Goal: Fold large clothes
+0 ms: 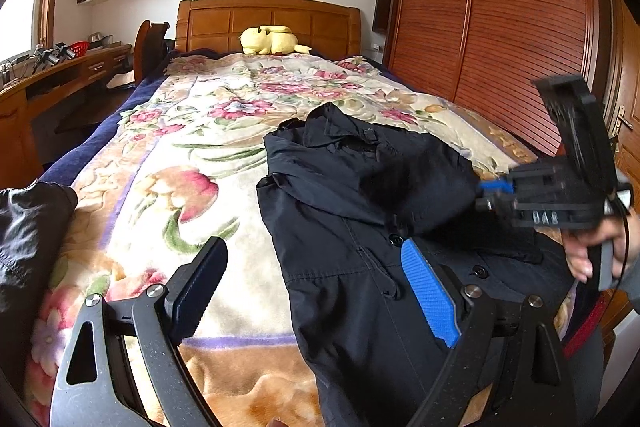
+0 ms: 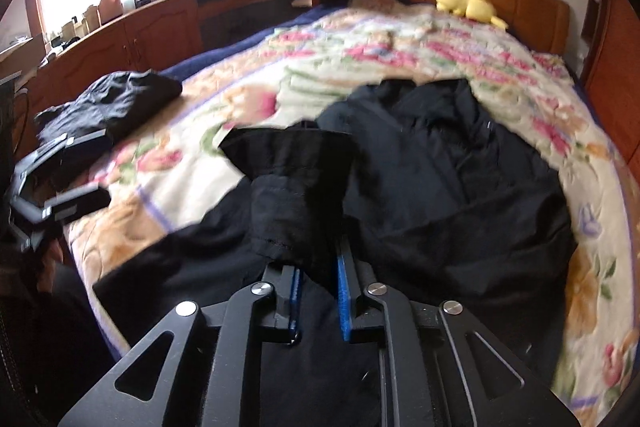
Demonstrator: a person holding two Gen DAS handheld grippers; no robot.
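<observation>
The black jacket [image 1: 352, 227] lies lengthwise, collar toward the headboard [image 1: 268, 23]. Right tool [image 2: 318, 301] pinches its sleeve; left tool [image 1: 316, 291] gapes empty.

Black tongs [image 2: 318, 301], blue ribbed pads [image 1: 430, 293]

Two wrist views across bed [image 1: 208, 131]

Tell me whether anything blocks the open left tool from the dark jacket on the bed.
Nothing visible does. The left tool hangs open right at the dark jacket, with only floral blanket beneath. The right tool has a fold of it between its pads.
</observation>
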